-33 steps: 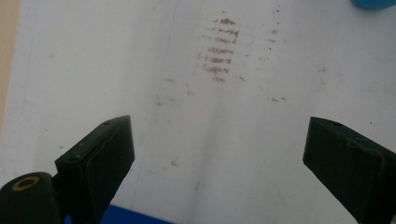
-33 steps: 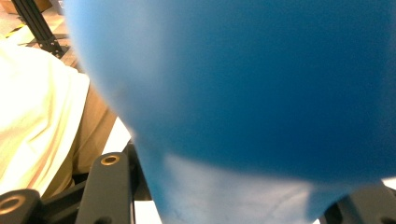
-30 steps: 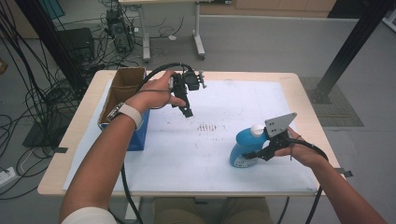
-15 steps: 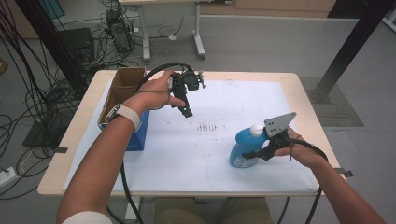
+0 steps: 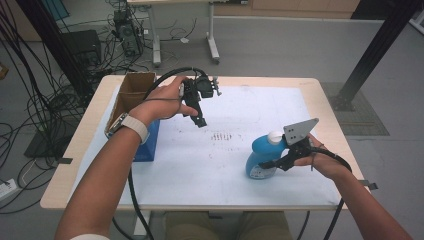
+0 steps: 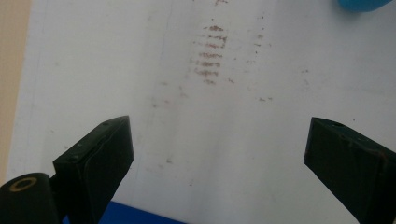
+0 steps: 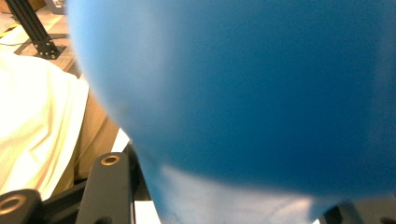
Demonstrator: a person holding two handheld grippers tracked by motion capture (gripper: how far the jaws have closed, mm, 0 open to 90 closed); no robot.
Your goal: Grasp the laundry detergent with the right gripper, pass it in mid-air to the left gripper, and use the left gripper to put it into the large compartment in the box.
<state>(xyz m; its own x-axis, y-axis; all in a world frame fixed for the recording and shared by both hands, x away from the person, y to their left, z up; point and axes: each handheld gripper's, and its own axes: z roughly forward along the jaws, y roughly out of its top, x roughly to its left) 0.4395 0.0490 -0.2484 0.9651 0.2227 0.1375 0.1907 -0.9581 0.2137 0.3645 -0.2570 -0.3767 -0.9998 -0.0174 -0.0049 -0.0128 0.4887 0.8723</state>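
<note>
A blue bottle [image 5: 261, 157] with a white cap [image 5: 275, 136] stands upright on the white mat [image 5: 215, 165] at the front right. My right gripper [image 5: 274, 163] is shut on its body from the right side. In the right gripper view the blue bottle [image 7: 243, 93] bulges between the two jaws, with one finger [image 7: 109, 186] at its left. My left gripper [image 5: 200, 120] hangs in the air above the mat's back left, pointing down. Its jaws stand wide open with nothing between them, as the left gripper [image 6: 217, 154] view shows.
An open cardboard box [image 5: 131, 92] sits at the table's left edge, with a flat blue object [image 5: 149, 144] just in front of it. Brown smudges [image 5: 224, 136] mark the mat's middle. A cable [image 5: 131, 190] trails off the front edge.
</note>
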